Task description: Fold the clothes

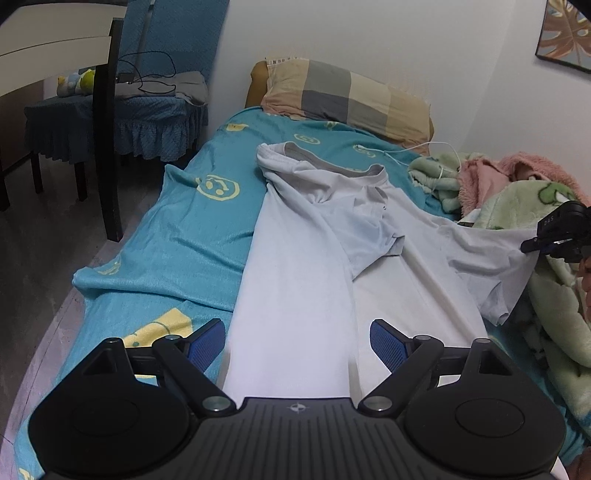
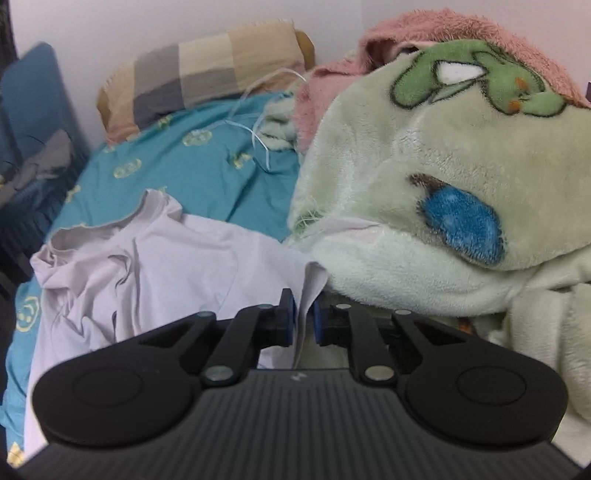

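Folding is lying part-done: pale lilac cotton T-shirt (image 1: 295,266) showing one sleeve tucked inward, right gripper (image 2: 303,317) pinching the other sleeve, left gripper (image 1: 297,343) hovering wide apart.

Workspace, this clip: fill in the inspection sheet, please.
Surface: bed with teal sheet.
Job's things: pale T-shirt lying lengthwise, one side folded over.
Clutter: green fleece blanket and pink blanket piled beside the shirt; checked pillow.
Grippers: left gripper open above the hem; right gripper shut on the sleeve edge.
Cables: white cable on the sheet.
Surroundings: covered chair, wall picture.
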Demonstrator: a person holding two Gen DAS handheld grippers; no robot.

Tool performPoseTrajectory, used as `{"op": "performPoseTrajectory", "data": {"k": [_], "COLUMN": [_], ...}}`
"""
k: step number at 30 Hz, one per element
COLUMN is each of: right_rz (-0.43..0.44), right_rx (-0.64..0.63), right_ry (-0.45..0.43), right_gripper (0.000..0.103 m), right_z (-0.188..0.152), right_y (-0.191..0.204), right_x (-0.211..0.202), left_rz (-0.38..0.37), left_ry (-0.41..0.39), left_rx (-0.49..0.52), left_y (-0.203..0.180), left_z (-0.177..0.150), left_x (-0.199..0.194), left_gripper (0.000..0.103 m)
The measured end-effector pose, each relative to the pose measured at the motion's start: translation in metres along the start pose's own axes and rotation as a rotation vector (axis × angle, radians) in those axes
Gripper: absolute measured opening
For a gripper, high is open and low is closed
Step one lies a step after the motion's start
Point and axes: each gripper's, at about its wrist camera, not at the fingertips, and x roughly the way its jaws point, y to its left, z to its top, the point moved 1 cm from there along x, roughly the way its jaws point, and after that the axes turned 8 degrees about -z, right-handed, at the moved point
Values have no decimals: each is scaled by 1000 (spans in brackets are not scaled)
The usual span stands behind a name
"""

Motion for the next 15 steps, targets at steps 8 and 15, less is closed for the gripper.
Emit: {"op": "performPoseTrajectory", "data": {"k": [8,15], "right_rz": [68,69], "right_rx": [81,70], "right_ry": [22,-65], "right_gripper": [12,12], "right_z": [-26,-37], "right_y": [-13,-20], "right_x": [-7,-12], "left_rz": [-18,-14], "left_ry": [-10,5], "left_rx": [-16,10], "left_y": [5,0], "left_z": [1,-4], "left_x": [-1,3], "left_gripper": [85,85]}}
